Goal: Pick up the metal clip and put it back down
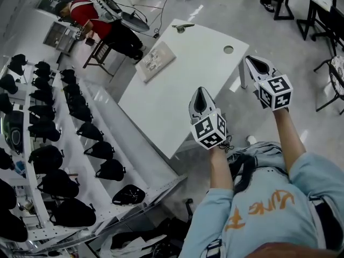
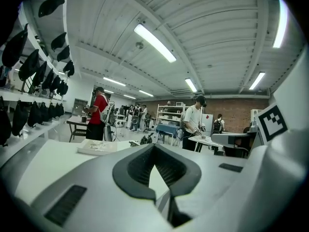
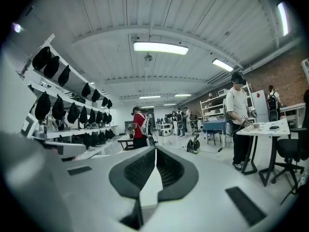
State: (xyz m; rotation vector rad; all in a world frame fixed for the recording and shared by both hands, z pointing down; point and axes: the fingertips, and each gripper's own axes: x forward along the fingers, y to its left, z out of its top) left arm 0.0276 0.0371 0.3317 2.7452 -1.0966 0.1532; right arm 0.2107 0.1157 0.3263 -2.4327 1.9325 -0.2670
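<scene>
The metal clip [image 1: 183, 27] lies at the far end of the white table [image 1: 177, 85], well away from both grippers. In the left gripper view it shows as a small dark shape [image 2: 145, 140] at the table's far edge. My left gripper [image 1: 200, 97] hovers over the near part of the table, jaws together with nothing between them [image 2: 154, 146]. My right gripper [image 1: 257, 63] is held beyond the table's right edge, above the floor. It is also shut and empty [image 3: 155, 151].
A flat open book or tray [image 1: 155, 61] lies on the table's left side, and a round cable hole [image 1: 228, 49] sits near its right edge. White shelves of black bags [image 1: 64, 144] run along the left. A person in red [image 1: 88, 15] stands beyond the table.
</scene>
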